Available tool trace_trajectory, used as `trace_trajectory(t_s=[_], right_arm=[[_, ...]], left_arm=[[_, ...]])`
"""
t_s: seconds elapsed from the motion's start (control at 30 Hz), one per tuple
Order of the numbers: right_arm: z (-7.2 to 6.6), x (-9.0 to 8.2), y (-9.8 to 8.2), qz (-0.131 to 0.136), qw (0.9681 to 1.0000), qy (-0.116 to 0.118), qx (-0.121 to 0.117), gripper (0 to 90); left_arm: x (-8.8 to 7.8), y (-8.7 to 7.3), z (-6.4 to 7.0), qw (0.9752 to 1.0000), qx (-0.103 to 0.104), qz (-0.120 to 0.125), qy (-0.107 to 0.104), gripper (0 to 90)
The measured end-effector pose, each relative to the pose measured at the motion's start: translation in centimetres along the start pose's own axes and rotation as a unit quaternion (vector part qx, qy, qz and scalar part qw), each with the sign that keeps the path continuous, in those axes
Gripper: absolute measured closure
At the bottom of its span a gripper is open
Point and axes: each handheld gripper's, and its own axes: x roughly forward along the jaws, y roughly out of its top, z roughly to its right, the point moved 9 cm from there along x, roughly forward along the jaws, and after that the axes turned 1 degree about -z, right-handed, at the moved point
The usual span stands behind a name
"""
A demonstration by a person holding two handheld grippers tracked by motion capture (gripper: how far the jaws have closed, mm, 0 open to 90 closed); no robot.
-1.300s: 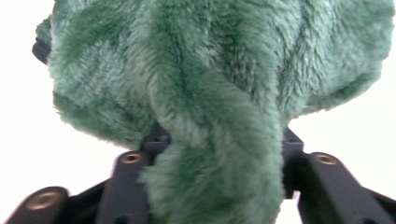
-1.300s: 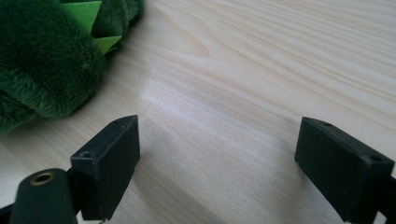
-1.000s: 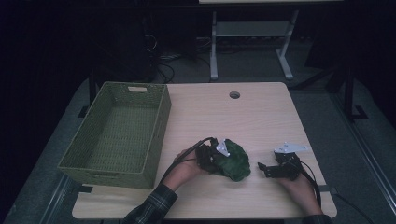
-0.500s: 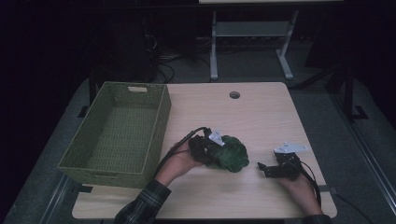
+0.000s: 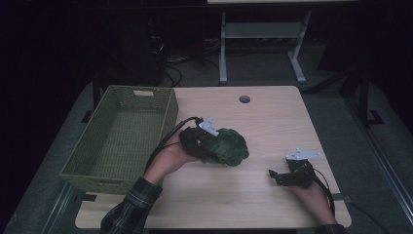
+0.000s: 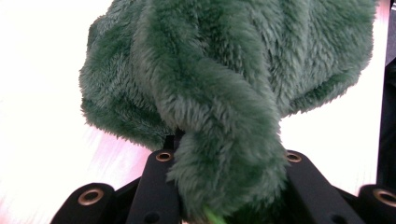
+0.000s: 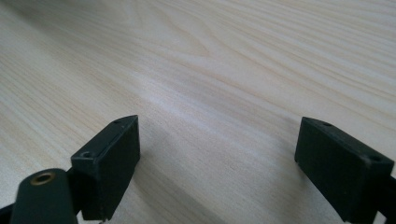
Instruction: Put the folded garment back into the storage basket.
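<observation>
Dim floor and metal stands frame a pale wooden bench [image 5: 272, 117]. At its left sits an olive-green woven rectangular basket [image 5: 122, 136], empty. Beside it, the left tongs [image 5: 200, 142] are clenched on a dark green fluffy plush toy [image 5: 225, 147], carried just off the wood near the bench's middle; the left gripper view shows fur bunched between the jaws [image 6: 224, 154], a detail too small from above. The carry looks under way; next, a swing left over the basket rim, then release. At right, the right tongs [image 5: 275, 176] rest released, gaping over bare grain [image 7: 219, 154].
</observation>
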Motion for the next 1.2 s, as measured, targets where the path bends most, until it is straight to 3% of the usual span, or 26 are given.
trace_trajectory(t_s=[0.17, 0.4, 0.67, 0.8, 1.03, 1.2], right_arm=[[0.0, 0.0, 0.0, 0.000, 1.0000, 0.000, 0.000, 13.6], [0.0, 0.0, 0.0, -0.001, 1.0000, 0.001, 0.002, 13.7], [0.0, 0.0, 0.0, -0.001, 1.0000, 0.001, 0.002, 13.7], [0.0, 0.0, 0.0, 0.000, 1.0000, 0.001, 0.002, 13.8], [0.0, 0.0, 0.0, 0.000, 1.0000, 0.000, 0.000, 13.7], [0.0, 0.0, 0.0, 0.000, 1.0000, 0.000, 0.000, 13.7]], left_arm=[[-1.6, -0.2, -0.7, 1.0000, -0.008, 0.001, 0.005, 71.6], [-5.1, -1.1, -2.2, 0.9995, -0.026, 0.003, 0.019, 71.6], [-8.8, -2.7, -3.9, 0.9974, -0.053, 0.011, 0.047, 71.5], [-9.7, -3.5, -4.4, 0.9964, -0.062, 0.011, 0.057, 71.6], [-12.5, -6.2, -5.6, 0.9918, -0.090, 0.024, 0.087, 71.6], [-14.6, -8.3, -6.7, 0.9867, -0.116, 0.033, 0.109, 71.5]])
